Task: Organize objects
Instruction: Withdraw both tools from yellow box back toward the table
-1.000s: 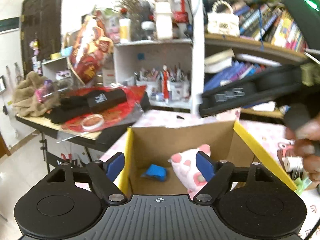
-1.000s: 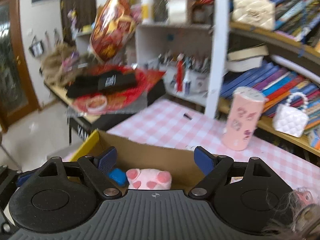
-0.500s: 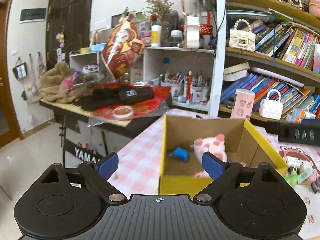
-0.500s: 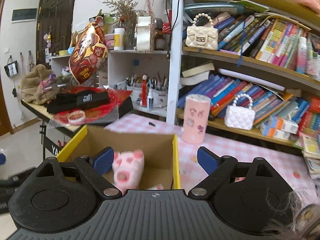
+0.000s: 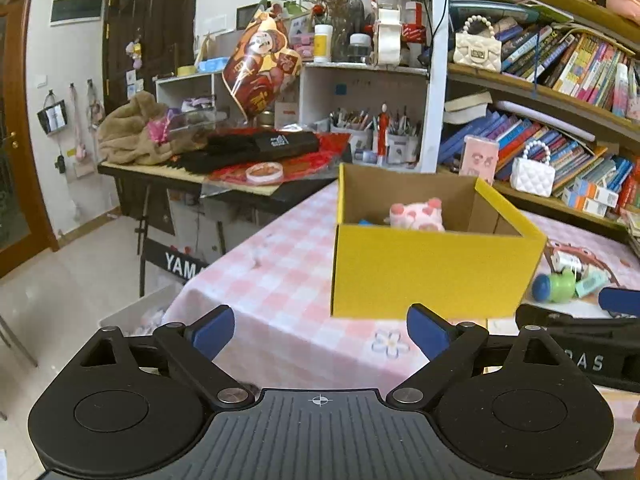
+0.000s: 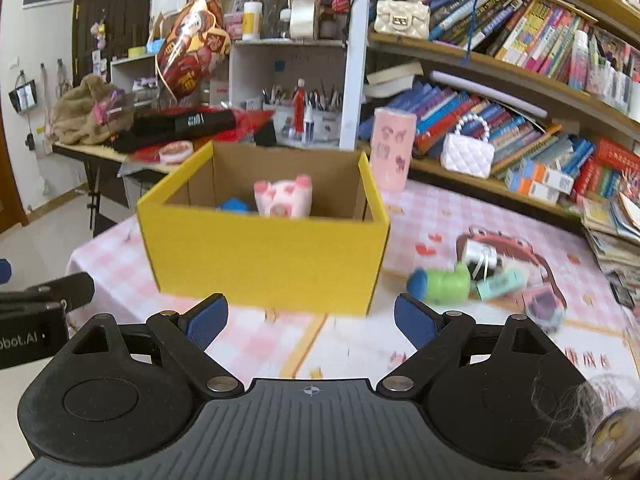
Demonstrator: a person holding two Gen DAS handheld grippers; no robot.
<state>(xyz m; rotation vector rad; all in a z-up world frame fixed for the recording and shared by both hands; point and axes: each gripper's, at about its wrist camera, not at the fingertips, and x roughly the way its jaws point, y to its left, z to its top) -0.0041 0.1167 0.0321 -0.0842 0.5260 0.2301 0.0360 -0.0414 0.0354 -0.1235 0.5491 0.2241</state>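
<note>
A yellow cardboard box [image 5: 432, 268] [image 6: 264, 256] stands open on the pink checked tablecloth [image 5: 280, 292]. Inside it lie a pink pig plush [image 5: 418, 214] [image 6: 284, 198] and a small blue thing [image 6: 234, 204]. My left gripper [image 5: 320, 330] hovers short of the box's front left corner, its jaws opening with nothing between them. My right gripper [image 6: 310, 318] is open and empty in front of the box's near wall. To the right of the box lie a green toy with a blue cap [image 6: 444, 280] [image 5: 554, 284], a mint item [image 6: 502, 280] and a white spool [image 6: 478, 256].
A pink patterned cylinder [image 6: 392, 152] stands behind the box. Crowded bookshelves [image 6: 520, 80] run along the back and right, with a book stack [image 6: 612, 232] at the table's right edge. A cluttered keyboard stand [image 5: 224, 160] is beyond the table's left edge.
Both grippers have drawn back from above the box, which now stands whole in front of them. Both pairs of jaws stand wider than before.
</note>
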